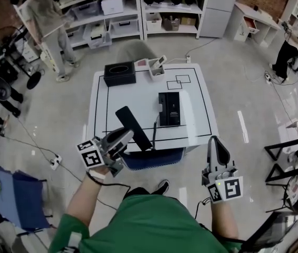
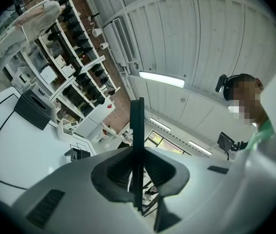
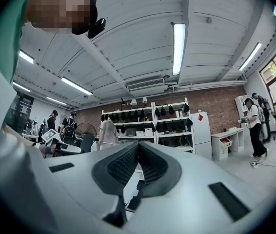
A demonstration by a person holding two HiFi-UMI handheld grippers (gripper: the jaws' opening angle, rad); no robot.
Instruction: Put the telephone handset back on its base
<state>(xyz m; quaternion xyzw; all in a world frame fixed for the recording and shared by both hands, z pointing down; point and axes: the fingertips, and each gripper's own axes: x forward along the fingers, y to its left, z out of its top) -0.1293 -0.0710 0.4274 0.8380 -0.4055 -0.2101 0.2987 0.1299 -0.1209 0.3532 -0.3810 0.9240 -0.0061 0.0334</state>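
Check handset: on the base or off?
Off. The handset is clamped in the left claw, near the front edge of the table. The base lies apart from it on the table.

Heads up on what we can't make out. From the left gripper view we only get the handset [image 2: 136,145] edge-on, a thin dark strip. Its bottom end vanishes between the jaw pads, so we can't tell front from back. In the head view its near end is buried in the left gripper [image 1: 121,138]. The keys on the base [image 1: 169,109] are too small to read. The blue chair [image 1: 153,158] at the table's [image 1: 133,96] 6 o'clock is mostly hidden under it. The small items [image 1: 157,67] at 12 o'clock are too tiny to name.
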